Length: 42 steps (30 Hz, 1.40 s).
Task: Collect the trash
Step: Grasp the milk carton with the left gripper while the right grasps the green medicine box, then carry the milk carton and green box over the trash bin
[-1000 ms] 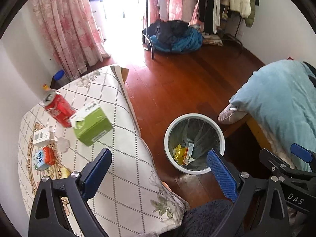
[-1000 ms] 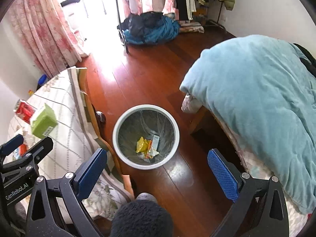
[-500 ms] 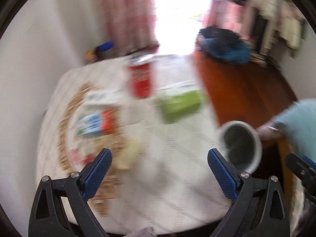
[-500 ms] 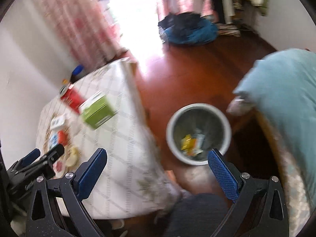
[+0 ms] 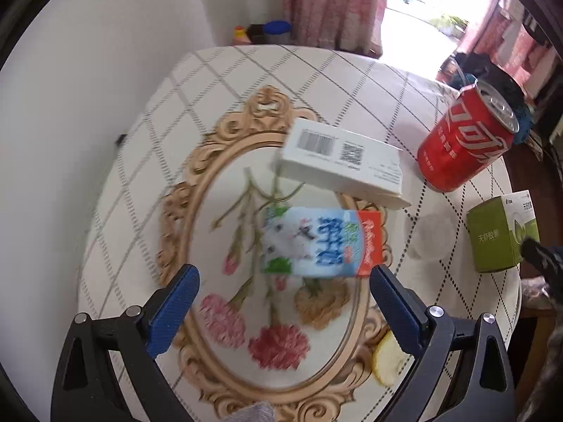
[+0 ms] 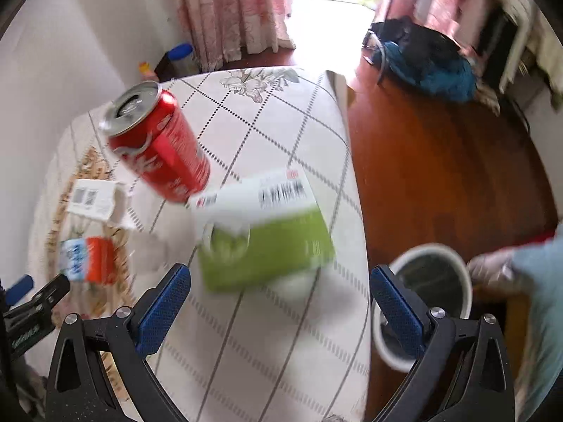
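My left gripper is open and empty, just short of a blue, white and red candy packet lying on the table. Behind it lie a white box, a red cola can and a green box. My right gripper is open and empty, close in front of the green box. The cola can, white box and candy packet lie to its left. The white trash bin stands on the floor to the right.
A yellow peel and a clear plastic scrap lie on the tablecloth. The left tool shows at the right wrist view's lower left. A bed with a blue cover stands past the bin. Bottles stand behind the table.
Both grippers have swung left from the bin to over the table. The left one now faces the candy packet, the right one the green box. Both stayed open.
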Each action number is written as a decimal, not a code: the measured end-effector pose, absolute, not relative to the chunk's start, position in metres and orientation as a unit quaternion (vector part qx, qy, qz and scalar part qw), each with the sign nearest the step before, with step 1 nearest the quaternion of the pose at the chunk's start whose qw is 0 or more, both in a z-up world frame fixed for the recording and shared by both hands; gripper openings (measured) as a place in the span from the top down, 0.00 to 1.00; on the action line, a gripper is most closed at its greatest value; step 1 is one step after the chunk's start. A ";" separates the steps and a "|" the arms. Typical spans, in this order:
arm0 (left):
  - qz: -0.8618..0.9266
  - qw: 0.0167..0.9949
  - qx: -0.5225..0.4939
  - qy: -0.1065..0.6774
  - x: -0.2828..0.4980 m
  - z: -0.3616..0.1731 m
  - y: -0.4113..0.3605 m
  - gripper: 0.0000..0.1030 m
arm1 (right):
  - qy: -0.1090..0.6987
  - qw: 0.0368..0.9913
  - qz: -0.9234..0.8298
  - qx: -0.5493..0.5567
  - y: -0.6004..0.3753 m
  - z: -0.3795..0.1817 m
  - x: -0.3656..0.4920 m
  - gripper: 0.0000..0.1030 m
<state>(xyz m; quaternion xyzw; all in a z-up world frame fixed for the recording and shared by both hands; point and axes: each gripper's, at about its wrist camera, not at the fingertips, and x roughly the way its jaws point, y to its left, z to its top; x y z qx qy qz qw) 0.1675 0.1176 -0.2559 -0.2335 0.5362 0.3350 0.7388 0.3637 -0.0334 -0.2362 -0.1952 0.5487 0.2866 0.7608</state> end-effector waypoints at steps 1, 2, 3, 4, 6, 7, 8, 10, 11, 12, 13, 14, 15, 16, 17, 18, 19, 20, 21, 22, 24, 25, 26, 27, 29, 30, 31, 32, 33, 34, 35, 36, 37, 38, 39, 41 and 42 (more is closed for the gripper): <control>0.329 0.738 -0.229 0.542 0.174 -0.261 0.117 0.04 | 0.553 0.752 0.295 -0.205 -0.026 -0.240 0.371 0.00; 0.324 0.738 -0.226 0.547 0.179 -0.265 0.118 0.04 | 0.556 0.747 0.298 -0.212 -0.021 -0.243 0.375 0.00; 0.319 0.738 -0.224 0.551 0.183 -0.268 0.120 0.04 | 0.560 0.739 0.305 -0.217 -0.017 -0.247 0.378 0.00; 0.316 0.737 -0.220 0.555 0.188 -0.270 0.118 0.04 | 0.565 0.733 0.309 -0.221 -0.013 -0.251 0.382 0.00; 0.311 0.734 -0.214 0.564 0.197 -0.277 0.120 0.04 | 0.570 0.725 0.314 -0.225 -0.009 -0.255 0.385 0.00; 0.310 0.733 -0.212 0.567 0.200 -0.279 0.119 0.04 | 0.571 0.722 0.312 -0.233 -0.007 -0.258 0.387 0.00; 0.309 0.731 -0.210 0.571 0.204 -0.283 0.120 0.04 | 0.573 0.719 0.316 -0.234 -0.004 -0.261 0.389 0.00; 0.311 0.726 -0.208 0.576 0.208 -0.290 0.123 0.04 | 0.580 0.712 0.316 -0.238 -0.001 -0.267 0.392 0.00; 0.311 0.724 -0.208 0.579 0.212 -0.294 0.124 0.04 | 0.583 0.711 0.312 -0.240 0.000 -0.271 0.393 0.00; 0.311 0.723 -0.208 0.581 0.213 -0.297 0.125 0.05 | 0.585 0.710 0.309 -0.242 0.001 -0.274 0.394 0.00; 0.312 0.722 -0.207 0.582 0.214 -0.300 0.127 0.05 | 0.589 0.707 0.307 -0.243 0.001 -0.277 0.395 0.00; 0.313 0.722 -0.208 0.581 0.213 -0.303 0.129 0.05 | 0.592 0.706 0.304 -0.241 0.001 -0.279 0.395 0.00; 0.313 0.723 -0.211 0.578 0.211 -0.303 0.130 0.12 | 0.593 0.707 0.304 -0.238 0.000 -0.280 0.395 0.00; 0.313 0.725 -0.213 0.575 0.209 -0.303 0.132 0.12 | 0.592 0.708 0.303 -0.239 0.000 -0.281 0.395 0.02; 0.315 0.728 -0.213 0.571 0.207 -0.302 0.132 0.12 | 0.589 0.711 0.303 -0.236 0.000 -0.280 0.394 0.04; 0.317 0.731 -0.210 0.567 0.206 -0.300 0.133 0.13 | 0.588 0.711 0.307 -0.234 -0.001 -0.279 0.393 0.10; 0.319 0.735 -0.208 0.561 0.204 -0.297 0.133 0.13 | 0.586 0.713 0.306 -0.234 -0.002 -0.277 0.390 0.10; 0.321 0.738 -0.207 0.557 0.201 -0.294 0.132 0.13 | 0.583 0.715 0.306 -0.236 -0.002 -0.276 0.388 0.10; 0.321 0.740 -0.206 0.553 0.199 -0.291 0.131 0.13 | 0.579 0.716 0.308 -0.238 -0.002 -0.275 0.385 0.10; 0.322 0.743 -0.205 0.549 0.196 -0.287 0.130 0.13 | 0.576 0.718 0.312 -0.236 -0.003 -0.272 0.381 0.10; 0.323 0.749 -0.202 0.542 0.192 -0.278 0.127 0.13 | 0.570 0.722 0.314 -0.235 -0.003 -0.267 0.375 0.10; 0.325 0.752 -0.200 0.537 0.189 -0.273 0.127 0.13 | 0.567 0.724 0.316 -0.235 -0.003 -0.264 0.373 0.10; 0.327 0.756 -0.198 0.531 0.184 -0.264 0.123 0.13 | 0.562 0.726 0.320 -0.233 -0.005 -0.259 0.368 0.10; 0.327 0.759 -0.196 0.527 0.181 -0.259 0.120 0.13 | 0.560 0.727 0.322 -0.232 -0.007 -0.256 0.363 0.10; 0.329 0.766 -0.192 0.518 0.176 -0.245 0.110 0.13 | 0.555 0.730 0.328 -0.227 -0.012 -0.248 0.355 0.10; 0.329 0.770 -0.190 0.513 0.173 -0.237 0.107 0.13 | 0.552 0.731 0.331 -0.225 -0.015 -0.244 0.351 0.10; 0.329 0.773 -0.188 0.509 0.170 -0.231 0.105 0.13 | 0.550 0.733 0.335 -0.221 -0.019 -0.238 0.344 0.10; 0.327 0.778 -0.186 0.503 0.166 -0.223 0.102 0.13 | 0.548 0.735 0.337 -0.217 -0.022 -0.234 0.341 0.10; 0.326 0.782 -0.183 0.499 0.168 -0.216 0.098 0.13 | 0.546 0.736 0.338 -0.212 -0.025 -0.229 0.339 0.10; 0.324 0.786 -0.179 0.496 0.167 -0.208 0.092 0.13 | 0.545 0.738 0.340 -0.206 -0.030 -0.225 0.337 0.10; 0.322 0.791 -0.175 0.490 0.164 -0.197 0.087 0.13 | 0.542 0.742 0.342 -0.197 -0.036 -0.218 0.334 0.10; 0.321 0.794 -0.172 0.486 0.163 -0.191 0.083 0.13 | 0.539 0.745 0.343 -0.191 -0.043 -0.213 0.331 0.10; 0.318 0.799 -0.169 0.481 0.162 -0.183 0.078 0.13 | 0.537 0.748 0.345 -0.185 -0.048 -0.207 0.329 0.10; 0.314 0.805 -0.164 0.475 0.161 -0.174 0.070 0.13 | 0.533 0.752 0.346 -0.174 -0.057 -0.199 0.326 0.10; 0.310 0.810 -0.160 0.472 0.161 -0.168 0.065 0.13 | 0.531 0.755 0.347 -0.167 -0.063 -0.193 0.325 0.10; 0.301 0.819 -0.154 0.463 0.164 -0.153 0.052 0.13 | 0.525 0.762 0.349 -0.148 -0.081 -0.177 0.323 0.10; 0.294 0.825 -0.152 0.458 0.166 -0.144 0.045 0.13 | 0.522 0.766 0.349 -0.140 -0.088 -0.171 0.323 0.10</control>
